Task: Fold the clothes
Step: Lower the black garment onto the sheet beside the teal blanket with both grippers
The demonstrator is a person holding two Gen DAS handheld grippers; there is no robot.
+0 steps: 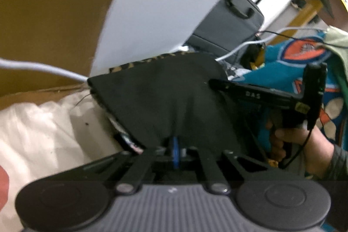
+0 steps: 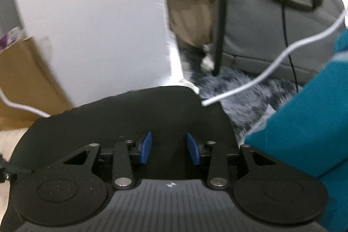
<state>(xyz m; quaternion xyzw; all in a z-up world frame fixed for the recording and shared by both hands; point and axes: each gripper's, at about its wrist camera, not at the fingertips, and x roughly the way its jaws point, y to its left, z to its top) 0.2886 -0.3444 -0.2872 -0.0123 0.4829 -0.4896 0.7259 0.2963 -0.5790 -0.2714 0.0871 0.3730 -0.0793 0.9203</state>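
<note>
A black garment (image 1: pixel 165 97) is bunched and lifted in the left wrist view. My left gripper (image 1: pixel 175 150) is shut on its near edge, the blue pads pressed together with cloth between them. A hand (image 1: pixel 289 136) holds the right gripper (image 1: pixel 212 81) at the right, its tip touching the garment's right side. In the right wrist view the same black garment (image 2: pixel 130 114) spreads under and ahead of my right gripper (image 2: pixel 169 149). That gripper is open, its blue pads (image 2: pixel 146 146) apart with black cloth lying between them.
A cardboard box (image 1: pixel 50 21) and a white panel (image 1: pixel 156 3) stand behind. White bedding (image 1: pixel 39 127) lies at left. A teal patterned cloth (image 1: pixel 289 62), a grey bag (image 2: pixel 278 21), a white cable (image 2: pixel 267 71) and a fluffy grey rug (image 2: pixel 245 92) are to the right.
</note>
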